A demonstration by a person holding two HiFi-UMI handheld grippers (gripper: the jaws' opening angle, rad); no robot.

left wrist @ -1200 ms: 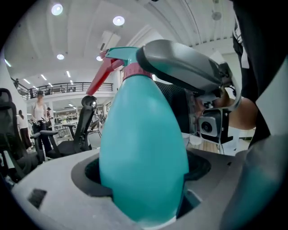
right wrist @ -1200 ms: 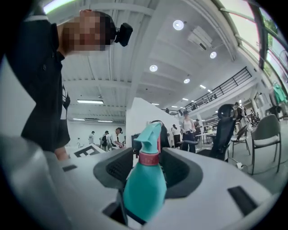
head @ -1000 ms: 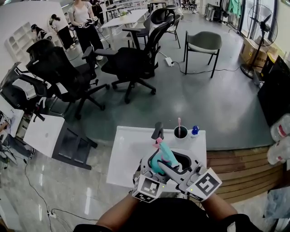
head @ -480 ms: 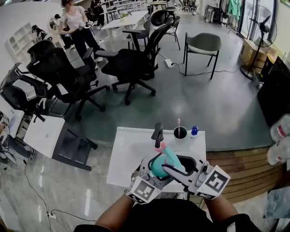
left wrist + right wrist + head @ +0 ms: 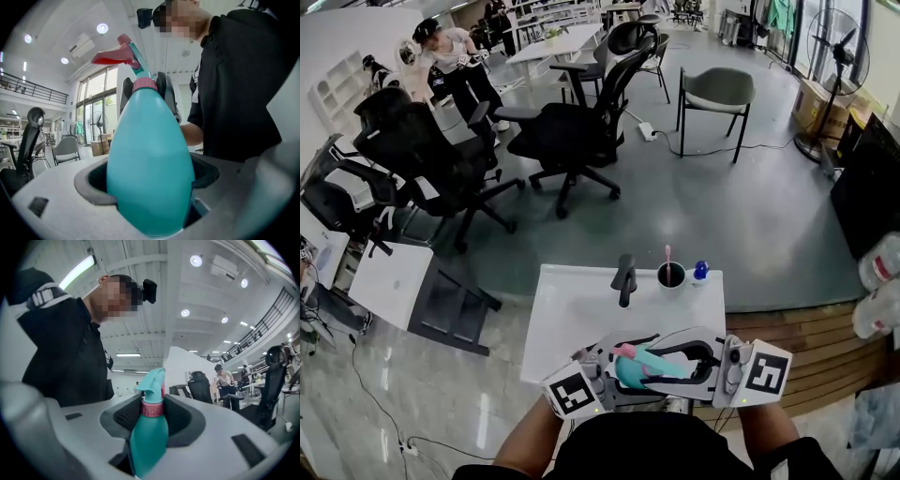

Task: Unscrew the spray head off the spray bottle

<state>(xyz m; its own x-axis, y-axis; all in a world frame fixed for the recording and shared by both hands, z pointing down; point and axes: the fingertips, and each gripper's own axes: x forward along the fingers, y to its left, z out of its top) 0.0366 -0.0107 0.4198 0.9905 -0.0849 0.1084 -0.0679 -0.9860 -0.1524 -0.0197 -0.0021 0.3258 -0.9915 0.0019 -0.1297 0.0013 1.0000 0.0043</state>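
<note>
Both grippers are on the spray bottle (image 5: 656, 367), held up at the lower centre of the head view, just off the near edge of the white tabletop (image 5: 581, 309). The bottle lies nearly on its side there, between the two marker cubes.

In its own view, the left gripper (image 5: 149, 180) has the fat teal body filling the gap. The fingers (image 5: 91, 187) are clamped against the bottle's sides, and that's a firm hold. The neck rises to the upper middle of that frame, with the red trigger (image 5: 110, 57) jutting left.

Over to the right gripper (image 5: 152, 416), whose fingers have just been closing. They sit at a middling width, with the dark pads pressed on the pink collar (image 5: 152, 408) of the spray head (image 5: 151, 380). The teal nozzle pokes up above them, and the head sits on the bottle.

Beyond the hands, at the far edge of the tabletop, stand a black upright fixture (image 5: 624, 278) and a dark cup (image 5: 672, 275). Just right of the cup is a small blue item (image 5: 702, 271).
</note>
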